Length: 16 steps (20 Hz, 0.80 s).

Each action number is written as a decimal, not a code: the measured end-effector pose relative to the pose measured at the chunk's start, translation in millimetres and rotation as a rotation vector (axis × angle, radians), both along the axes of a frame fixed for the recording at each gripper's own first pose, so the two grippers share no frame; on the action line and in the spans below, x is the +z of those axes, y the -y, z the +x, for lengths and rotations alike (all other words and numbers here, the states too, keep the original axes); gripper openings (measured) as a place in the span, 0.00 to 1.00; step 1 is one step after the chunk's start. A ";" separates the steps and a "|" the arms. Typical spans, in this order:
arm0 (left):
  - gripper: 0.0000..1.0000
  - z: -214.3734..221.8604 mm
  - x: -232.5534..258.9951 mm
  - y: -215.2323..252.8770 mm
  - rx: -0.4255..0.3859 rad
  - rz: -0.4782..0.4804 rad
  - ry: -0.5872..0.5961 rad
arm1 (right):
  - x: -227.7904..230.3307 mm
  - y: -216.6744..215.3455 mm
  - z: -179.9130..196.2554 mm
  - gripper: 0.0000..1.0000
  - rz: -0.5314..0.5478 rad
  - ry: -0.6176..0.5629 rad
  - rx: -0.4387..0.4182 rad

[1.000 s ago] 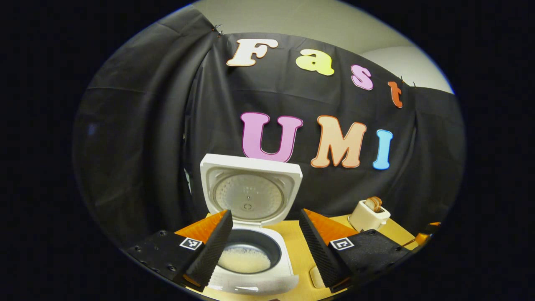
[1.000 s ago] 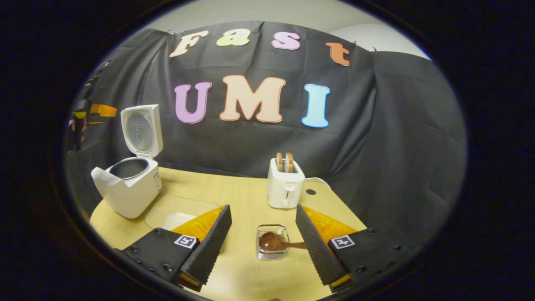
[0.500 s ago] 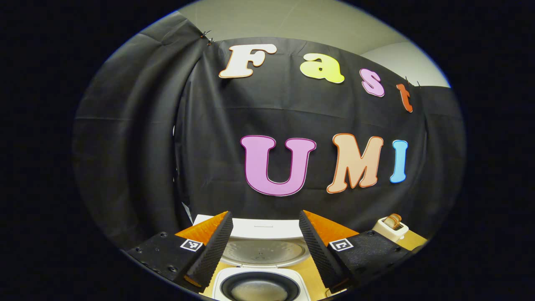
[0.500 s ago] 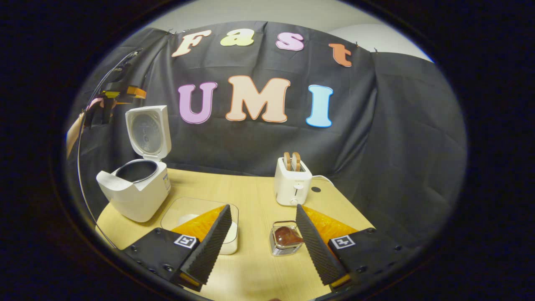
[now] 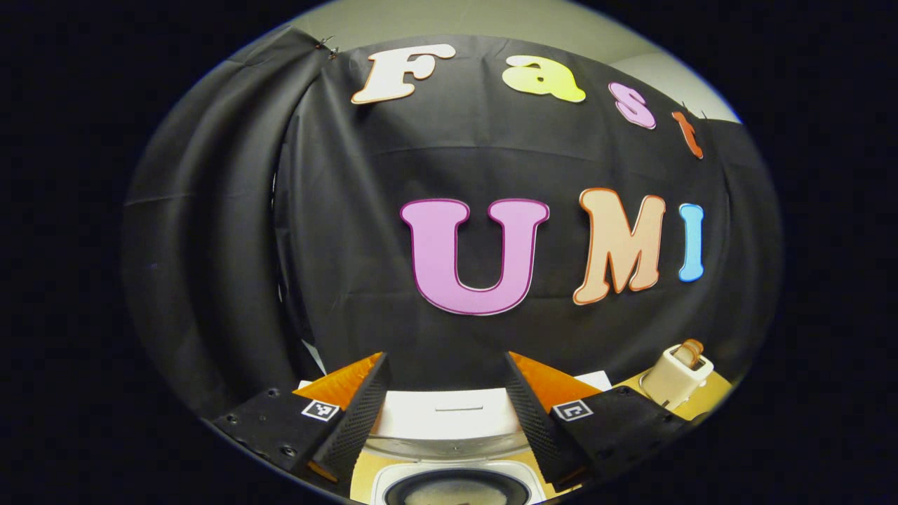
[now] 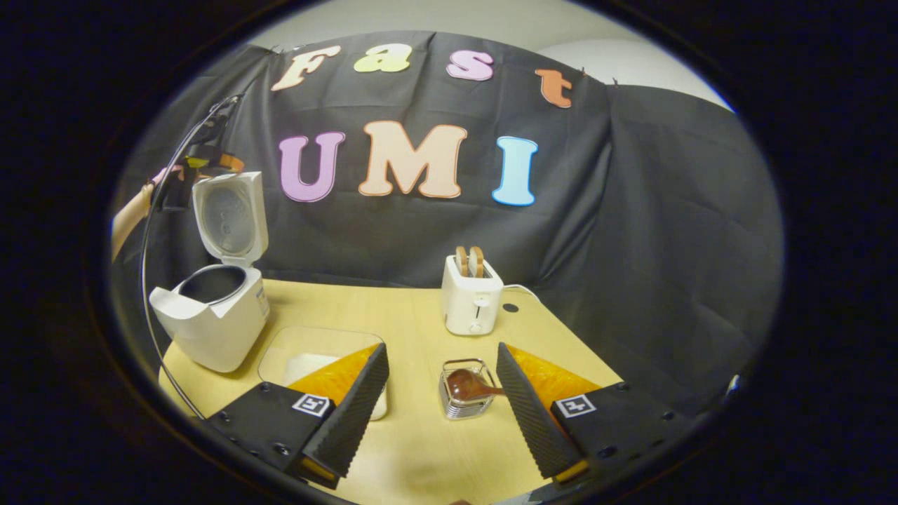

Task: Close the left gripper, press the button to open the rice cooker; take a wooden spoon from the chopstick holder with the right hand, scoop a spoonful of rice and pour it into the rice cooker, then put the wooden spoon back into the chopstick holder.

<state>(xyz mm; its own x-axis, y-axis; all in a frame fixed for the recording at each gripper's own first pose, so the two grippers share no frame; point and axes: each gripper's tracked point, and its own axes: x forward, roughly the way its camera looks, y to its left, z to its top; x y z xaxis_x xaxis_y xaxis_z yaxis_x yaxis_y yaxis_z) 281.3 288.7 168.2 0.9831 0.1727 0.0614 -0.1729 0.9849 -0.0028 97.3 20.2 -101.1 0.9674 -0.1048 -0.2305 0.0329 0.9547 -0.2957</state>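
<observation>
Spoon (image 6: 468,384) lies just ahead of the right gripper (image 6: 442,400), bowl up in the holder (image 6: 463,400), handle running toward the right finger; jaws wide apart and empty. Left gripper (image 5: 444,410), equally spread with nothing in it, hangs above the cooker (image 5: 456,484), whose lid stands raised. Handle end is hidden behind that finger; rice in the tray (image 6: 309,351) is partly covered.

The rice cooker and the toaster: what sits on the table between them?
In the right gripper view, bare table lies between rice cooker and toaster.
</observation>
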 end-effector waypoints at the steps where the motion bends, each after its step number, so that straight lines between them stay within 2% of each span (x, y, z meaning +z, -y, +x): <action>1: 0.94 1.7 2.4 1.8 0.000 -0.003 0.007 | -1.5 -0.2 -1.4 1.00 0.000 -0.002 -0.002; 6: 0.94 -5.1 -1.7 3.6 -0.007 -0.018 -0.001 | 3.7 -1.7 -4.5 1.00 0.005 0.009 0.002; 14: 0.93 -51.0 -19.9 10.9 0.020 -0.012 0.029 | 14.2 -6.0 -4.0 0.98 -0.005 0.020 0.036; 16: 0.88 -61.4 -24.6 10.8 0.020 -0.020 0.042 | 18.2 -8.1 -5.6 0.97 -0.012 0.026 0.043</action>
<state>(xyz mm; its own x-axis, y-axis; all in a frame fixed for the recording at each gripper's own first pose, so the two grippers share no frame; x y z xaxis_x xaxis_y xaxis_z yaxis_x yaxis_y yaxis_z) 220.0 277.9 143.6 0.9760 0.1942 0.0984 -0.1922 0.9809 -0.0302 91.7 28.3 -82.9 0.9768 -0.0650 -0.2040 -0.0006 0.9519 -0.3063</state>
